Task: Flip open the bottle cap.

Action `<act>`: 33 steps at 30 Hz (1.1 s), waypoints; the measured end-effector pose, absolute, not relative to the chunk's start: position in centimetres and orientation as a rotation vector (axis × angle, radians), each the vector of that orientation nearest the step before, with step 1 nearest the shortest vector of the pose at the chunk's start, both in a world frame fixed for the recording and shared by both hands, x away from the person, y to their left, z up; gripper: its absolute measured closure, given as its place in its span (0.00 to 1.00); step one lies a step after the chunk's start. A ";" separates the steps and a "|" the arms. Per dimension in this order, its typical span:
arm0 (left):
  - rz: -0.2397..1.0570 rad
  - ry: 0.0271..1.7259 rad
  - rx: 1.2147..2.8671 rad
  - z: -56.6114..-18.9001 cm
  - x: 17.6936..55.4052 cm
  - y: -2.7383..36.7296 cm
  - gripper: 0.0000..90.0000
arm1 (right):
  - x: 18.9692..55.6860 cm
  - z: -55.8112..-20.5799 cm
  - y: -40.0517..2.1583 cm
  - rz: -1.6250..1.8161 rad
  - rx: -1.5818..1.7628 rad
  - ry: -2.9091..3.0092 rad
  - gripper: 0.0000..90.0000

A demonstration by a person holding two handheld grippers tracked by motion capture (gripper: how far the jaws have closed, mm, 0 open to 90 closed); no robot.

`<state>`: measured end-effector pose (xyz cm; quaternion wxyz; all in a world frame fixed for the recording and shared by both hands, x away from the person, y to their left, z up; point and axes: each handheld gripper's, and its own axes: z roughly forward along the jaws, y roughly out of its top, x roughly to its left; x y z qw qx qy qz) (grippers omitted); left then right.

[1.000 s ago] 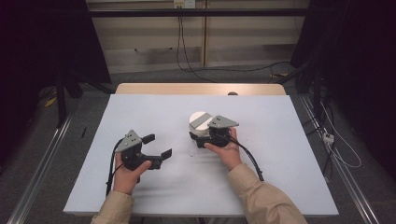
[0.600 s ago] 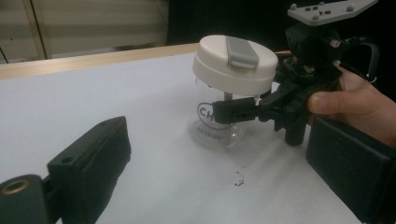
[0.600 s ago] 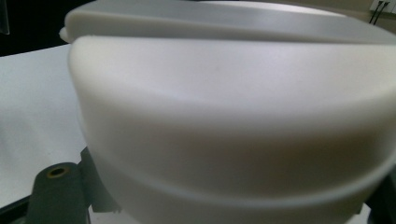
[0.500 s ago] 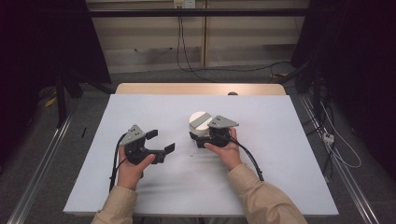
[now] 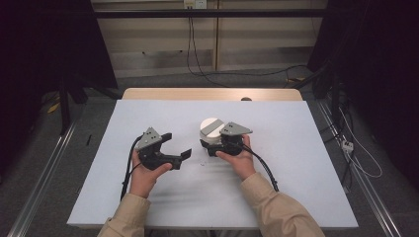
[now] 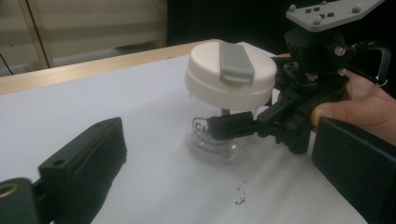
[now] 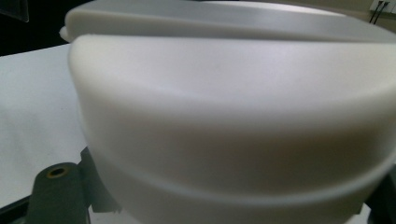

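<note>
1. Clearly, the clear jar [image 6: 217, 144] with a wide white lid [image 6: 231, 77] stood upright near the middle of the surface [image 5: 296, 133], the lid carrying a grey flip tab [image 6: 236, 60]
2. The right tool [image 5: 213, 146] was closed on the jar's glass body just under the lid, holding it steady
3. The left tool [image 5: 174, 146] hovered near the jar with its jaws wide apart and nothing in them
4. The step in hand looked like bracing the jar so the lid could be opened; the next move probably called for the left tool to close on the lid or tab while the right kept the jar from turning
5. The surface was pale and bare apart from small dark specks [image 6: 240, 198], with cables [image 5: 197, 59] trailing across the floor beyond, by a light wall
</note>
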<state>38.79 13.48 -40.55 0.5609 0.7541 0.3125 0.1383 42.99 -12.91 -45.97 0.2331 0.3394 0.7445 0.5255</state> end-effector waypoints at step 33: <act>0.295 0.689 1.841 -39.9 40.3 11.2 0.76 | 43.0 -46.0 -13.0 1.442 0.937 2.047 0.21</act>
